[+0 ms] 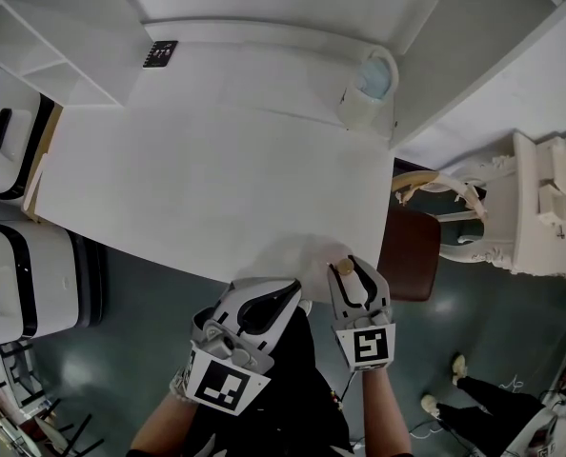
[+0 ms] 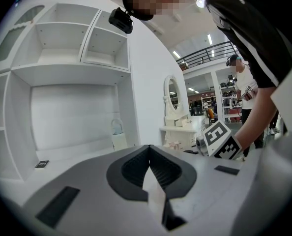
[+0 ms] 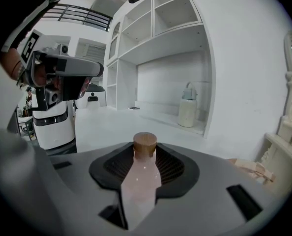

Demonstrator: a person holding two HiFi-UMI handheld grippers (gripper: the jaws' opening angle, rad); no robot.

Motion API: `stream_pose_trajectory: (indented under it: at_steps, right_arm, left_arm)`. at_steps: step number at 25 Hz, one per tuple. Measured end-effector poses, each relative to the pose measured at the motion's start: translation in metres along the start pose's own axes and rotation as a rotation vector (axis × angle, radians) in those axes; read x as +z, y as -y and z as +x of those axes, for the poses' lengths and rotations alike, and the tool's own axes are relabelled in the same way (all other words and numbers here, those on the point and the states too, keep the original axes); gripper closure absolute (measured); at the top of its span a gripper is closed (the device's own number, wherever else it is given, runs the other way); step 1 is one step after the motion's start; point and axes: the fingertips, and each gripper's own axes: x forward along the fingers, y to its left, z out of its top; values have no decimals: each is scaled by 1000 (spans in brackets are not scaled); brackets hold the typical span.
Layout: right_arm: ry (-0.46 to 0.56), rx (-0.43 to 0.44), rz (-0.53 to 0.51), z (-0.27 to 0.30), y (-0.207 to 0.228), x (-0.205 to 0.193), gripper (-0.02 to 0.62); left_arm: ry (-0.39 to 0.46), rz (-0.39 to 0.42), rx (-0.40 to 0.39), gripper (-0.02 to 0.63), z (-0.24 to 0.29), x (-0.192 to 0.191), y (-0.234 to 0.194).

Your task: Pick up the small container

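White table runs under both tools, with its near edge just ahead of the operator. The right tool pinches the small container, a pale pink bottle with a wooden cap. The pads bear on the body below the cap, probably so the cap stops the bottle sliding down through the grip. The container is at the table's near edge; whether its base has left the surface cannot be told. The left tool is pressed together and carries nothing. It is held beside the right one, apparently to stay clear of the pick. Each tool's cube shows a black-and-white square marker without words. Further off, a black card bears print too small to read. Farthest, a white jug stands in the corner against the shelving.
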Motion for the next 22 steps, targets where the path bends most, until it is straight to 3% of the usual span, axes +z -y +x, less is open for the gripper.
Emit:
stream_pose_trajectory:
  at_steps: [22]
  right_arm:
    - [-8, 23, 7, -4, 1, 19, 453]
  left_arm:
    - [-37, -27, -20, 604, 11, -26, 3]
